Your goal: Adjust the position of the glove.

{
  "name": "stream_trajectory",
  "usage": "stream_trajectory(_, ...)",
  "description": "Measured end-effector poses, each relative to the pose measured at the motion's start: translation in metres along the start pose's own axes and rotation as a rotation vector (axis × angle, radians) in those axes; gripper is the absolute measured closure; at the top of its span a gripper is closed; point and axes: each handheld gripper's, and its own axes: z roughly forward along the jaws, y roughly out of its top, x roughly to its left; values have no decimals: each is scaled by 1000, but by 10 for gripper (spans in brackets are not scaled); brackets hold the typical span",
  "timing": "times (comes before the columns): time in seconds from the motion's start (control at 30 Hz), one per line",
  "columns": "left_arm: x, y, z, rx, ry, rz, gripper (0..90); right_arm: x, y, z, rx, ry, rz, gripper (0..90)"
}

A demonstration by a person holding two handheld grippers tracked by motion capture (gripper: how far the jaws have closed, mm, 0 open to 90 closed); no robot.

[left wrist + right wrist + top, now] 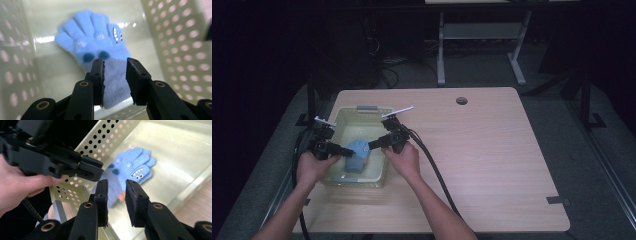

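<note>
Left gripper (115,62): jaws parted a little, nothing pinched between the pads; they hang just above the cuff of the glove (100,50), released. Right gripper (116,183): jaws likewise slightly apart and empty, poised over the same cuff from the opposite side. In the high view both grippers (left (343,151), right (374,145)) reach into the basket (343,116) from either side. The perforated basket walls hem in both tools; the left gripper's body crosses the right gripper view just above the right jaws. The basket sits on the table (492,150) at its left part. The glove lies flat on the basket floor: light blue, paler cuff, dark blue dots, a toothed monster face
</note>
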Motion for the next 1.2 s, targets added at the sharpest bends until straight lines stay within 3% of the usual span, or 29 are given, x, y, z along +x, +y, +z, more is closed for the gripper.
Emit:
stream_trajectory(0.17, -3, 2, 13, 61, 26, 9, 674, 0, -1, -6, -1, -1, 1, 709)
stream_trajectory(0.2, -4, 3, 19, 102, 27, -2, 660, -2, -1, -7, -4, 2, -4, 707)
stream_trajectory(0.3, -7, 3, 22, 119, 29, 16, 660, -2, -1, -10, -7, 10, -2, 697)
stream_trajectory(0.53, -11, 5, 8, 33, 10, 41, 607, -4, -2, -18, -16, 7, -3, 655)
stream_trajectory(0.7, -11, 4, -1, -35, -26, 17, 545, -4, -3, -31, -29, 8, -24, 611)
stream_trajectory(0.73, -12, 4, -6, -72, -33, 16, 528, -4, -3, -34, -35, 11, -24, 599)
stream_trajectory(0.77, -12, 4, -6, -72, -33, 16, 518, -4, -3, -34, -35, 11, -24, 599)
stream_trajectory(0.83, -15, 5, -10, -100, -77, 20, 505, -7, -4, -41, -43, 13, -22, 576)
stream_trajectory(0.93, -21, 7, -11, -103, -83, 45, 512, -10, -5, -48, -58, 25, 4, 533)
stream_trajectory(1.13, -28, 9, -13, -132, -109, 63, 463, -18, -7, -57, -76, 35, 12, 491)
stream_trajectory(1.2, -32, 9, -15, -169, -143, 56, 442, -19, -8, -61, -73, 31, 14, 479)
